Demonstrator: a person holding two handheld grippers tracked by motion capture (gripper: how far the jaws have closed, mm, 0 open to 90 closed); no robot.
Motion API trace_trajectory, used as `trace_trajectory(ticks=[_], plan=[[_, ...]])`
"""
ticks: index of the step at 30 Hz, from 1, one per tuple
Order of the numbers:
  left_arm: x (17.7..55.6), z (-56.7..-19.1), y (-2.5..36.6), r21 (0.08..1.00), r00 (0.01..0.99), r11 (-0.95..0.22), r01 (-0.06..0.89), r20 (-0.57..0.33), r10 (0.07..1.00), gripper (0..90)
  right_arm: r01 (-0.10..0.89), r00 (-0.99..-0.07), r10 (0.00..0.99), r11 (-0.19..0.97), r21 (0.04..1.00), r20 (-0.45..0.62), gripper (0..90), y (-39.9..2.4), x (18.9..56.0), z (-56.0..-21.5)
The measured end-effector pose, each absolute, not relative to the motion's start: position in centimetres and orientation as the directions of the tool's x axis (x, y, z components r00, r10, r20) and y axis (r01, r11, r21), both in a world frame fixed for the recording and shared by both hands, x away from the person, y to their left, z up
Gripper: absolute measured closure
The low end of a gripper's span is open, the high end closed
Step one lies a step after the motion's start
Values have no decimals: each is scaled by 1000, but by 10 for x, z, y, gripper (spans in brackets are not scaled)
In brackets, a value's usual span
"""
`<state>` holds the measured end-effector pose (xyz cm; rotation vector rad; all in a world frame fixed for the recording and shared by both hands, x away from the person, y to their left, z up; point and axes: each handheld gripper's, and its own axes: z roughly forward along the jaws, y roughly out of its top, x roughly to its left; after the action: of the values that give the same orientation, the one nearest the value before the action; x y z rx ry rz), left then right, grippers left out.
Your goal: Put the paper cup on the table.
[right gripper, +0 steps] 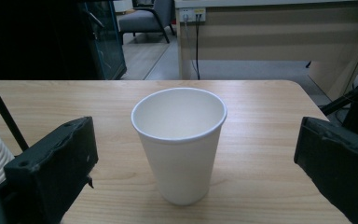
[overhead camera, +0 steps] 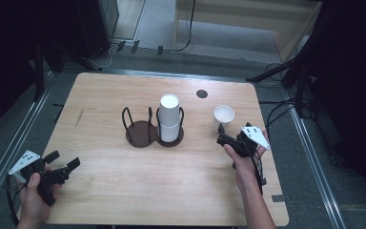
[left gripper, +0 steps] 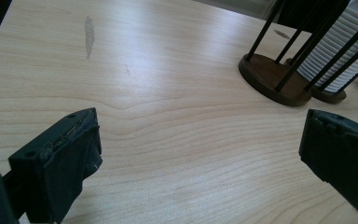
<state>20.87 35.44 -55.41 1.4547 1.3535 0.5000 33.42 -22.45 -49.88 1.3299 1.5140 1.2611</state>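
Note:
A single white paper cup stands upright on the wooden table, right of centre. Just in front of it, my right gripper is open, its jaws wide on either side of the cup and not touching it. A dark two-ring cup holder sits mid-table. Its right ring holds a stack of white cups; its left ring is empty. My left gripper hovers open over bare wood at the table's front left.
A small dark round mark lies on the table behind the single cup. A faint grey smear marks the wood at the far left. Cables and dark stands surround the table on the floor.

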Motion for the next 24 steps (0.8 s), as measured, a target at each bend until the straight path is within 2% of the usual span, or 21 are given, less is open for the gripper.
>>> trace_trajectory(ticks=[15,24], plan=[[208,-554,354,867,271,178,466,-331,904,0,248,-166,982,-44,968,88,0,-250,302,-503],[208,-554,354,867,270,176,466,-329,905,0,249,-124,988,-63,966,96,0,-271,281,-511]])
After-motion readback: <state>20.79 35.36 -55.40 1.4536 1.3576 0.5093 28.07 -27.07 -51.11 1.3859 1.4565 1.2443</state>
